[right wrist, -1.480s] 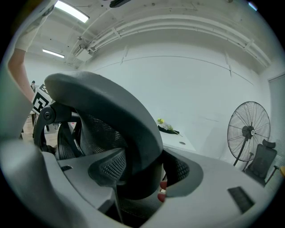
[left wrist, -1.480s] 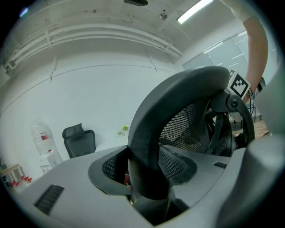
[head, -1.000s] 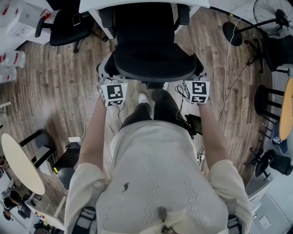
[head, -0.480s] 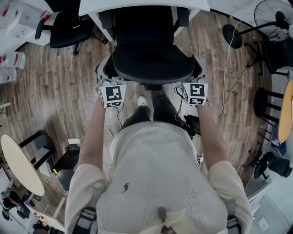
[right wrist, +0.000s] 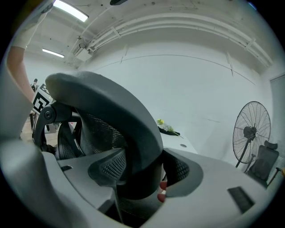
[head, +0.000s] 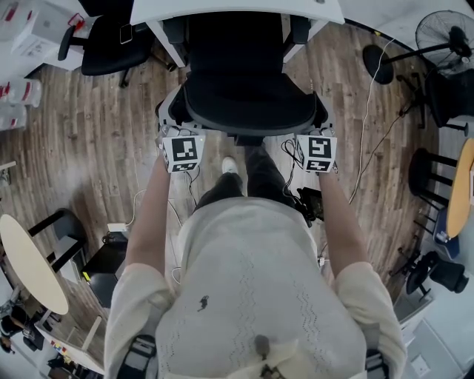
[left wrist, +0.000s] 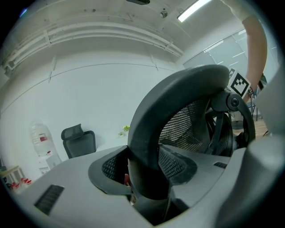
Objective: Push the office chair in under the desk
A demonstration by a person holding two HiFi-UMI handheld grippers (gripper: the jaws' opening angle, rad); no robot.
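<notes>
Dead ahead at twelve o'clock, the chair (head: 248, 89) faces the desk (head: 237, 9). Its seat runs right up to the white edge and its armrests sit level with that edge. The backrest is out over the wood floor (head: 96, 133), nearest the person.

Look at the left gripper (head: 170, 122), at ten o'clock on the backrest's curved top rim. Its own view shows the thick black rim standing straight up between the jaws and filling the gap, with both textured pads pressed against it. That's a firm clamp on the chair.

Over at two o'clock on the same rim, the right gripper (head: 324, 122) mirrors it. The rim sweeps across its view and drops between the jaws, and the pads squeeze it from both sides. So both claws grip the backrest, one at each shoulder, with both arms stretched forward.

A white shoe (head: 231, 164) pokes out at six o'clock of the chair, just behind its base.

Around the room, a spare chair (head: 111, 44) stands at eleven o'clock, beside the desk's left corner. A fan (head: 444, 33) stands at one o'clock, well apart from the action. A round table (head: 29, 263) sits at eight o'clock, down by the person's left side.
</notes>
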